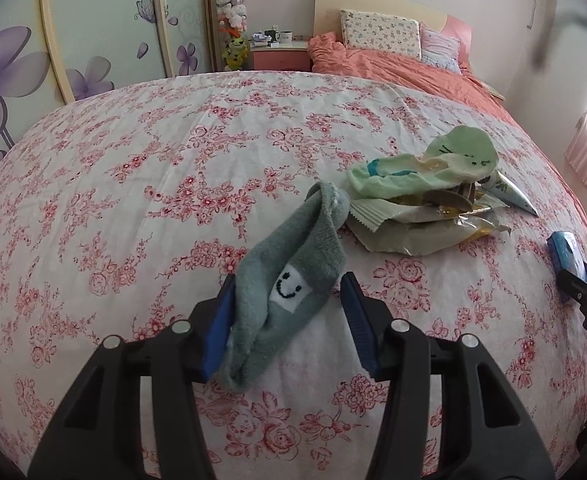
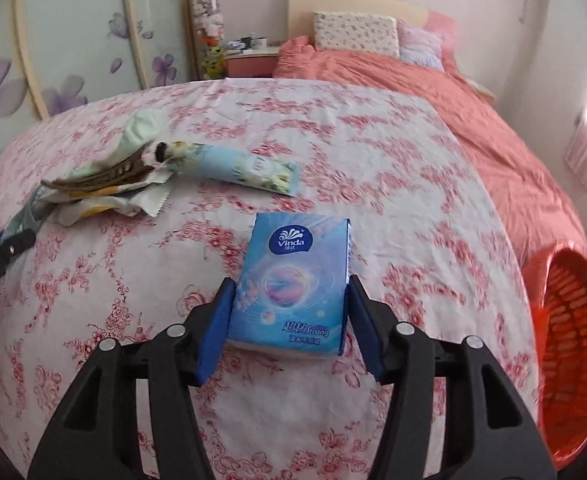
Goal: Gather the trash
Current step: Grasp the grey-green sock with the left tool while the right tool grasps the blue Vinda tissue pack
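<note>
A grey-green sock [image 1: 289, 280] with a smiley patch lies lengthwise on the floral bedspread [image 1: 133, 200] between the jaws of my left gripper [image 1: 289, 280]. It brushes the left pad; bedspread shows between it and most of the right pad, so this gripper is open. My right gripper [image 2: 289, 280] is shut on a blue tissue pack [image 2: 293, 280], both pads against its long sides. The same pack [image 1: 561, 252] shows at the right edge of the left wrist view. Beyond the sock lies a pile of crumpled wrappers [image 1: 413, 224] under a pale green sock [image 1: 433, 164], with a tube [image 2: 237, 168] beside it.
An orange slatted basket [image 2: 573, 360] stands off the bed's right side. A coral duvet [image 2: 453, 100] and pillows cover the far part of the bed. A nightstand [image 1: 279, 54] and a flowered wardrobe [image 1: 33, 60] are behind. My left gripper [image 2: 1, 256] pokes in at the left edge.
</note>
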Available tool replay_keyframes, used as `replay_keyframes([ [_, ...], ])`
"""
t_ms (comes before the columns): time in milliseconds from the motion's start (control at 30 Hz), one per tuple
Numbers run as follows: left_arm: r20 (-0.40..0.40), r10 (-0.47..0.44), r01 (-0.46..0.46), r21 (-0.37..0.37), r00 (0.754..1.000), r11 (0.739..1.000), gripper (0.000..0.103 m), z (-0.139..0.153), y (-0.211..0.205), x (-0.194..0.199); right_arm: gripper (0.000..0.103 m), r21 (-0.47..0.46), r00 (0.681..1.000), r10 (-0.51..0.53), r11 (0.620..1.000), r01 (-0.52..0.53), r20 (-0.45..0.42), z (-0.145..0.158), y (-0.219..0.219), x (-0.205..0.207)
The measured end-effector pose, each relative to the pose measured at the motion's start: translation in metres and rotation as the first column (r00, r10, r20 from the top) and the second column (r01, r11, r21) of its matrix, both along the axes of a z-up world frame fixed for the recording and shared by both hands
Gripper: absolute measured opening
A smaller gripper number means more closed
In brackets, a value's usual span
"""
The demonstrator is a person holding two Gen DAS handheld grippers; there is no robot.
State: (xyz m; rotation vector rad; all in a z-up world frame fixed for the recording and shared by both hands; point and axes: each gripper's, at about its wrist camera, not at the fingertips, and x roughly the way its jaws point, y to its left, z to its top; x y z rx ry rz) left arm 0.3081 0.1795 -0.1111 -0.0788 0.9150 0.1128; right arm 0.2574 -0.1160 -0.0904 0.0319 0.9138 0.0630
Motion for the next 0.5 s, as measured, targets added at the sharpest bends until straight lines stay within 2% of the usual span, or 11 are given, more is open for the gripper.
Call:
replay_keyframes([
  [167, -0.002, 0.004, -0.004, -0.016, 1.000, 1.000, 0.044, 0.0015, 0.0012, -0.0006, 0.059, -0.018, 0.999, -0.047, 0.999, 0.046, -0.006, -0.0004, 0.0072, 0.0022],
  [267, 0.002, 0.007, -0.007, -0.013, 1.000, 1.000, 0.037, 0.0017, 0.0043, -0.0021, 0.054, -0.021, 0.999, -0.054, 0.998, 0.054, -0.002, -0.0001, 0.0072, -0.0008],
  [400, 0.006, 0.006, -0.006, -0.015, 1.000, 1.000, 0.036, 0.0018, 0.0061, -0.0021, 0.053, -0.037, 0.997, -0.074, 0.997, 0.074, 0.002, 0.0000, 0.0071, 0.0003],
  [500, 0.008, 0.000, 0.001, -0.016, 1.000, 1.000, 0.040, 0.0009, 0.0028, -0.0011, 0.054, -0.035, 0.996, -0.094, 0.995, 0.094, -0.001, -0.0007, 0.0045, 0.0049],
])
